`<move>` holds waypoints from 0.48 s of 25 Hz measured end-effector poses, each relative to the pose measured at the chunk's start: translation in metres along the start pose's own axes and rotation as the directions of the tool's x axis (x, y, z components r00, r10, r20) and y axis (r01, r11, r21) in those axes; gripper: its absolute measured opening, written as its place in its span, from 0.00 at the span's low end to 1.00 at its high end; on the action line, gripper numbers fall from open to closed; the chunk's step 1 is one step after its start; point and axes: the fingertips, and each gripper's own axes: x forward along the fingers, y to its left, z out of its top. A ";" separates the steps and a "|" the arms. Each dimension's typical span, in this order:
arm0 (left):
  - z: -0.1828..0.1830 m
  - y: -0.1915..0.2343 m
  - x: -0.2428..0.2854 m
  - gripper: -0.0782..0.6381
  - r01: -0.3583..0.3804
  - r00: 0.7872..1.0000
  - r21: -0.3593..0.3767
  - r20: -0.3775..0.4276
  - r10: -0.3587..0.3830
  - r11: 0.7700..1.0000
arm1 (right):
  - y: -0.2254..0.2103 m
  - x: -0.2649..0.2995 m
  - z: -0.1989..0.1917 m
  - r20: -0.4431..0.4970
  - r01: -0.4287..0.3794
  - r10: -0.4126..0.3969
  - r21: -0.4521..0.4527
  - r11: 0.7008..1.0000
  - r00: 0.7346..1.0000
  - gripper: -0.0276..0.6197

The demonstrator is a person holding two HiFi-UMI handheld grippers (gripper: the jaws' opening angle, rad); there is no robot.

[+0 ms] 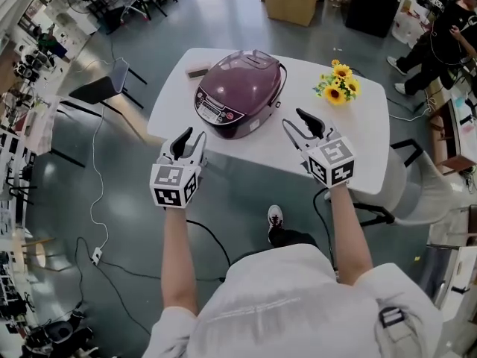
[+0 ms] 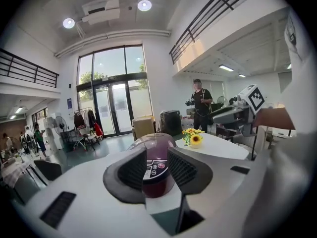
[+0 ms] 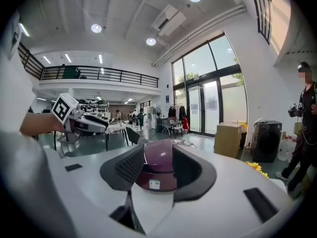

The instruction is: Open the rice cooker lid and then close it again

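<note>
Glossy purple domed rice cooker [image 1: 240, 92] sits lid down on the white rounded table [image 1: 361, 151]. Left gripper [image 1: 188, 140] and right gripper [image 1: 302, 124] flank its front without touching it. Both sets of jaws are apart and empty.

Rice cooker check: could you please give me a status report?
Left gripper and right gripper open, empty. Rice cooker shut, on table, just ahead. Nothing in between.

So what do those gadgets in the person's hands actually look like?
Each is a white body with two black fingers and a cube of black-and-white square markers: the left gripper, the right gripper. The finger pads are ribbed. The person wears a white short-sleeved shirt.
</note>
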 end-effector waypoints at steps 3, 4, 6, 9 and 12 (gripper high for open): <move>0.007 0.010 0.031 0.31 0.021 1.000 0.012 0.000 -0.021 1.000 | -0.021 0.018 0.002 0.004 0.012 -0.012 0.029 1.000 1.000 0.34; 0.009 0.014 0.039 0.31 0.029 1.000 0.015 -0.003 -0.029 0.999 | -0.024 0.022 0.004 0.007 0.012 -0.012 0.039 0.999 1.000 0.34; 0.011 0.020 0.051 0.31 0.045 0.999 0.020 -0.010 -0.045 0.999 | -0.025 0.029 0.005 0.004 0.013 -0.013 0.042 0.999 1.000 0.34; 0.010 0.027 0.068 0.31 0.072 0.997 0.017 -0.016 -0.072 0.997 | -0.028 0.039 0.000 -0.009 0.021 -0.021 0.051 0.998 1.000 0.34; 0.006 0.032 0.086 0.31 0.116 0.993 0.023 -0.024 -0.115 0.993 | -0.025 0.049 -0.008 -0.027 0.036 -0.034 0.062 0.997 0.999 0.34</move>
